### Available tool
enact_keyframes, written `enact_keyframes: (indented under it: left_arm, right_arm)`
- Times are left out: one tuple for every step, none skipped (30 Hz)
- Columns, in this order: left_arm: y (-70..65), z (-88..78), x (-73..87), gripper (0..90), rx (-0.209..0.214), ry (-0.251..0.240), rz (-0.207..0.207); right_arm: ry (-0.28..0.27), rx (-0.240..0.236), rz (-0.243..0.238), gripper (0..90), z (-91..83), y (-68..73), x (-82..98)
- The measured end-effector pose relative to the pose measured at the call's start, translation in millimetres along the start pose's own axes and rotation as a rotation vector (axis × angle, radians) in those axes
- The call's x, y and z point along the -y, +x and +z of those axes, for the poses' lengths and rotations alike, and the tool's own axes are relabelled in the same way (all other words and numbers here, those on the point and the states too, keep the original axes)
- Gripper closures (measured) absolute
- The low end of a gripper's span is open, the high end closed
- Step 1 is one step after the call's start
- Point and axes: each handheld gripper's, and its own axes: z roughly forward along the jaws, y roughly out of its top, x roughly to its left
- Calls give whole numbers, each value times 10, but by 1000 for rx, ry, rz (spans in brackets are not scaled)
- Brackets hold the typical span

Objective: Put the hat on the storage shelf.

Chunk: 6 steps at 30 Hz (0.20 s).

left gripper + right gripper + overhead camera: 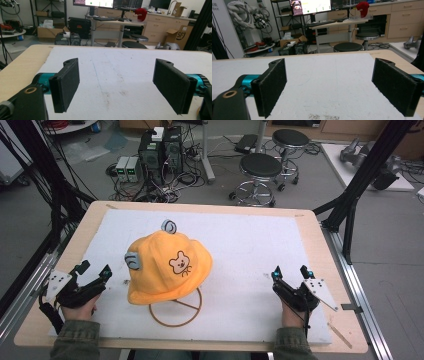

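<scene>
Orange fabric bucket hat [167,267] sits centre-left of frame on its wire stand. Your left hand-held gripper [93,273] is nearer, just beside the brim. Both it and the right hand-held gripper [290,272] are spread, holding nothing.

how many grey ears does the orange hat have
2. One grey ear stands at the far top of the orange hat; the other grey ear sits on its left side, toward the left hand-held gripper. More may be hidden.

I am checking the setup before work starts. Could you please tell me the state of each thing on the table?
Orange hat: sitting on its stand, crown up, bear face toward the person, untouched.
Wire stand: upright under the hat, ring base flat on the mat.
Left gripper: open, empty, beside the hat.
Right gripper: open, empty, apart from the hat.
</scene>
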Motion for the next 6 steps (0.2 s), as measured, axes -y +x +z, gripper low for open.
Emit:
enact_keyframes:
  left_arm:
    - [4, -1, -2, 219, 2, 3, -1]
    - [9, -1, -3, 218, 5, 5, -3]
    - [13, 0, -5, 219, 6, 7, -3]
    - [16, 2, -7, 218, 10, 10, -5]
    - [19, 6, -9, 218, 17, 12, -8]
    - [26, 9, -10, 215, 23, 17, -9]
  right_arm:
    - [0, -2, 2, 114, 3, 0, 1]
    - [0, -3, -1, 114, 7, -2, 3]
    - [3, -5, -2, 114, 12, -3, 4]
    - [5, -5, 2, 114, 12, 0, 5]
    - [6, -6, -2, 114, 16, -3, 6]
    - [8, -9, -1, 114, 16, -5, 5]
